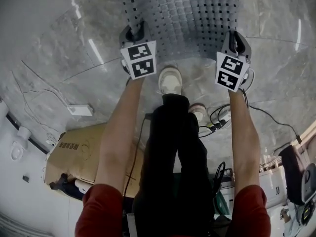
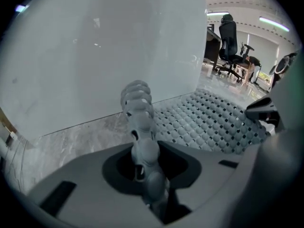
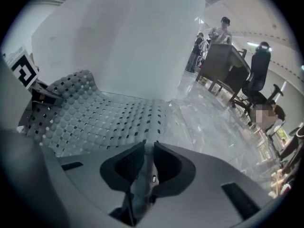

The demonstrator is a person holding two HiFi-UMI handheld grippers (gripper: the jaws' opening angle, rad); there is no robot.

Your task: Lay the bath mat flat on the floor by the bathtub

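Head view: bath mat (image 1: 182,19), judged soft, light and floppy, is held low over the floor (image 1: 59,48) beside the bathtub (image 2: 95,56), its near corners, likely the best holds, clenched by the fingers of left gripper (image 1: 135,32) and right gripper (image 1: 236,41).

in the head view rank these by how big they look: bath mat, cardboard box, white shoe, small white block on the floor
1. bath mat, cut off by the top edge
2. cardboard box, partly covered, so it may rival the mat
3. white shoe
4. small white block
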